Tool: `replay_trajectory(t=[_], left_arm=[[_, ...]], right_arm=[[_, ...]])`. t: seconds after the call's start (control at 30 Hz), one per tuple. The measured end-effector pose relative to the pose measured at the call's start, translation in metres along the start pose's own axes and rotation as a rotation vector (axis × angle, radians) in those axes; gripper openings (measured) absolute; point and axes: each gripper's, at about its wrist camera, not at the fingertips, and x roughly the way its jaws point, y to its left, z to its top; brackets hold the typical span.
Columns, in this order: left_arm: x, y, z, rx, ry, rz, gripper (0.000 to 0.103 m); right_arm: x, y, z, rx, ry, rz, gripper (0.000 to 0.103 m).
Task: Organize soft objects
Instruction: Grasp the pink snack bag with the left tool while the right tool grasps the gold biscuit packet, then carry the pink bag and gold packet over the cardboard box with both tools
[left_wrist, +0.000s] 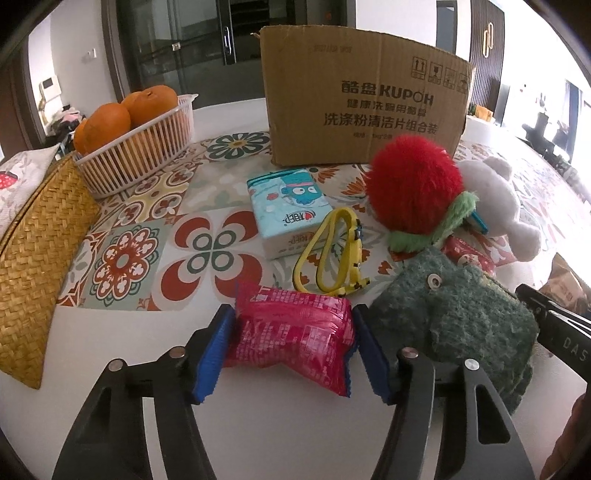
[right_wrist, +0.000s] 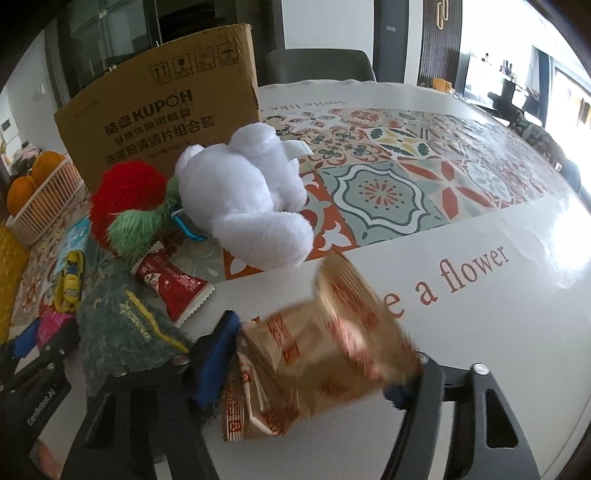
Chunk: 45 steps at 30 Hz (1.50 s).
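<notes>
Soft packets and plush toys lie scattered on our white worktop (right_wrist: 480, 314) with its patterned tile print. We have the crinkly pink plastic snack packet (left_wrist: 291, 332) between the blue-padded fingers (left_wrist: 212, 354) of our left gripper (left_wrist: 291, 347); both pads press its ends and the wrapper buckles, so we count it as clamped, low at the near edge of the worktop. Our right gripper (right_wrist: 314, 373) has its fingers (right_wrist: 214, 365) closed on a tan paper-like packet with red print (right_wrist: 321, 354), which looks blurred and tilted.

Just beside the pink packet sits a dark green knitted plush with a button eye (left_wrist: 461, 321), touching the left gripper's right finger. Behind it lie a small red sachet with a serrated edge (right_wrist: 170, 288), a fluffy red ball with a green shaggy collar (left_wrist: 415, 188) and a white plush animal (right_wrist: 247, 199); the white plush leans against the red ball. A yellow looped strap with cartoon figures (left_wrist: 332, 254) lies between the pink packet and a pale blue pack of tissues (left_wrist: 286, 210), its upper end touching the pack.

Farther back stands a brown cardboard box with printed lettering (left_wrist: 362, 96), upright. To the left a white slatted plastic basket (left_wrist: 140, 155) holds oranges (left_wrist: 151, 99), and a woven straw-coloured case (left_wrist: 40, 251) lies at the left edge.
</notes>
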Motion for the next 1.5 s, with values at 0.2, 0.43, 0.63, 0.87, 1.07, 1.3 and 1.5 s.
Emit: replay_trajectory(t=[0.2, 0.43, 0.63, 0.87, 1.07, 1.3, 1.5], left_arm=[[-0.006, -0.002, -0.004, -0.012, 0.003, -0.028, 0.062], [-0.017, -0.006, -0.011, -0.028, 0.004, -0.046, 0.061], [-0.034, -0.008, -0.01, -0.027, -0.03, -0.044, 0.061], [-0.061, -0.009, -0.001, -0.018, -0.083, -0.064, 0.061], [-0.085, -0.01, 0.011, -0.013, -0.142, -0.089, 0.061], [-0.106, -0.01, 0.03, 0.003, -0.197, -0.088, 0.061], [-0.108, -0.013, 0.048, 0.014, -0.216, -0.1, 0.061]], right_arm=[[-0.002, -0.001, -0.001, -0.009, -0.01, 0.011, 0.044], [-0.007, -0.007, -0.004, 0.001, -0.006, 0.054, 0.041], [-0.021, -0.008, -0.004, -0.005, -0.033, 0.078, 0.04], [-0.053, -0.004, 0.001, -0.048, -0.103, 0.15, 0.04], [-0.08, 0.004, 0.006, -0.103, -0.168, 0.222, 0.04], [-0.102, 0.01, 0.02, -0.131, -0.23, 0.275, 0.04], [-0.109, 0.013, 0.039, -0.139, -0.264, 0.306, 0.04]])
